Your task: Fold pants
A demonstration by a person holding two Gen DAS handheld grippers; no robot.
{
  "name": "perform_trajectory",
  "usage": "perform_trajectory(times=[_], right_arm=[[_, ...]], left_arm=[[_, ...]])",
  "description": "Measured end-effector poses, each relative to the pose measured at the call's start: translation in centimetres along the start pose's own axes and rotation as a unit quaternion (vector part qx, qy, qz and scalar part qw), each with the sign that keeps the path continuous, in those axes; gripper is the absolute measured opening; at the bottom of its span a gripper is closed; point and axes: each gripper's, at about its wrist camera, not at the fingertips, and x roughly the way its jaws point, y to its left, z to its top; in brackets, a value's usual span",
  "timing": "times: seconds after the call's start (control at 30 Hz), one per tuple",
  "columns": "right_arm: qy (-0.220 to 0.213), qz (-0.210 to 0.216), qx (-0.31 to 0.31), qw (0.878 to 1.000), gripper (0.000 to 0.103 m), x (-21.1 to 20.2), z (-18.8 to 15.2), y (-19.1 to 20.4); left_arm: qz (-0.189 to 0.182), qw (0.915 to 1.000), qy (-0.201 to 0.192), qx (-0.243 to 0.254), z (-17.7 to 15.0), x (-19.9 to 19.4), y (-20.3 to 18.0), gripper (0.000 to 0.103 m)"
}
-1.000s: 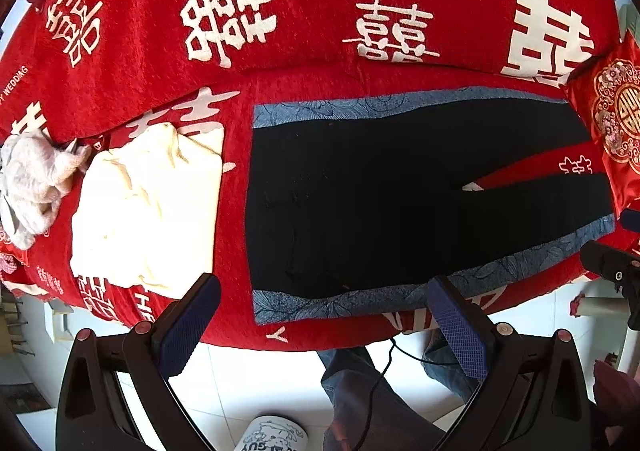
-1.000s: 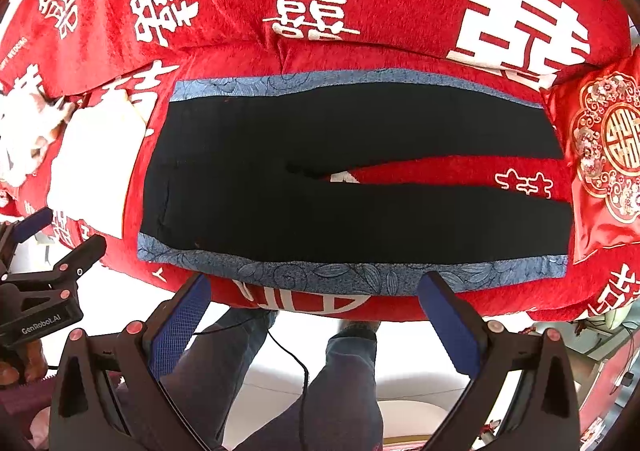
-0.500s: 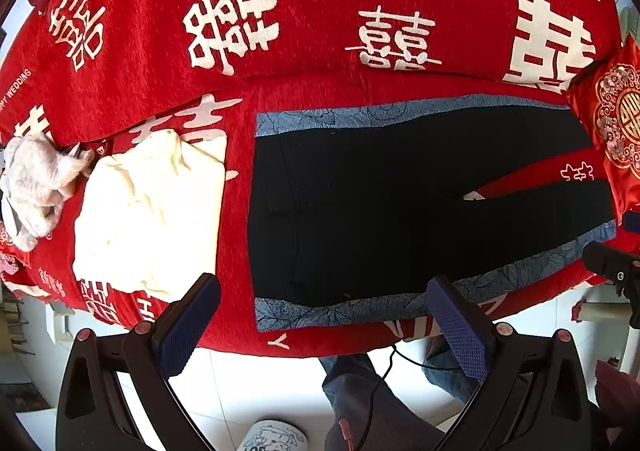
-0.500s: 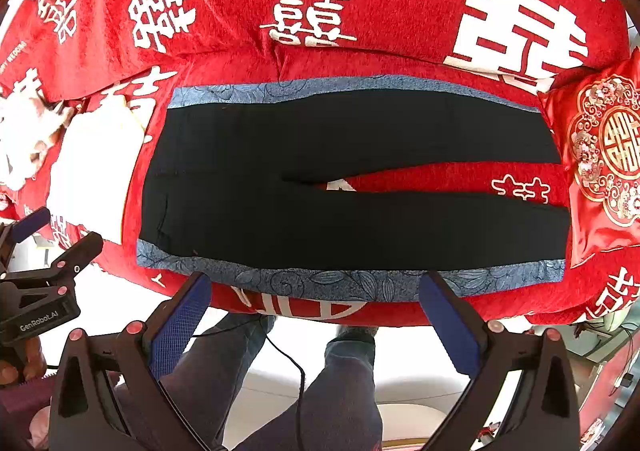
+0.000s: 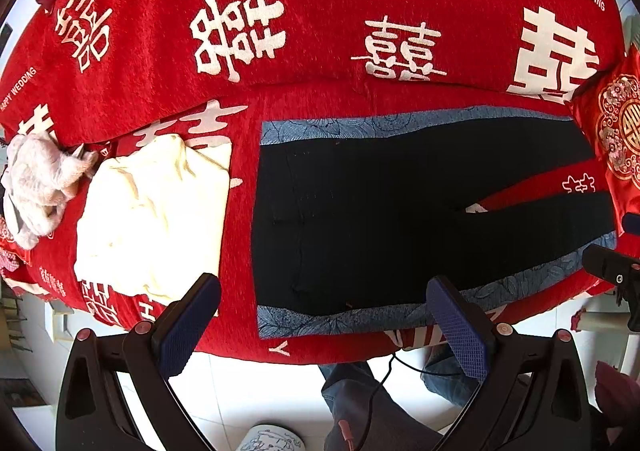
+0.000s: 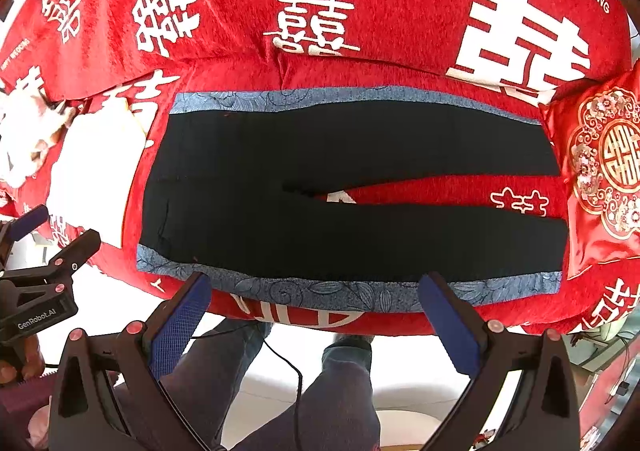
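Black pants (image 5: pixel 380 211) with blue patterned side stripes lie flat on the red sofa seat, waistband to the left, legs spread apart to the right; they also show in the right wrist view (image 6: pixel 320 187). My left gripper (image 5: pixel 320 315) is open and empty, hovering over the near blue stripe by the waist. My right gripper (image 6: pixel 316 311) is open and empty, hovering over the near edge of the lower leg. Each gripper shows at the edge of the other's view.
A folded cream garment (image 5: pixel 156 211) and a crumpled white cloth (image 5: pixel 36 179) lie left of the pants. A red embroidered cushion (image 6: pixel 604 179) sits at the right by the leg ends. The sofa's front edge (image 5: pixel 300 351) drops to white floor; the person's legs (image 6: pixel 320 391) stand below.
Both grippers have moved slightly forward and down toward the pants' near edge; the pants lie unchanged and both grippers stay open.
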Motion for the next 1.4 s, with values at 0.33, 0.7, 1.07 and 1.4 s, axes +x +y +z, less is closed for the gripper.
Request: perform_trajectory(times=[0.33, 0.7, 1.07, 1.4], right_arm=[[0.001, 0.008, -0.005, 1.000, 0.103, 0.3, 0.4, -0.2], [0.004, 0.037, -0.020, 0.999, 0.103, 1.3, 0.7, -2.0], [0.010, 0.056, -0.057, 0.997, 0.103, 1.6, -0.7, -6.2], [0.057, 0.167, 0.028, 0.984, 0.103, 5.8, -4.3, -8.8]], left_arm=[[0.010, 0.9999, -0.001, -0.008, 0.3, -0.1, 0.1, 0.103], [0.038, 0.9988, 0.006, -0.031, -0.6, -0.3, -1.7, 0.103], [0.035, 0.9913, 0.036, -0.121, -3.7, -0.9, -4.4, 0.103], [0.033, 0.9723, 0.093, -0.212, -8.3, 0.8, -0.3, 0.103]])
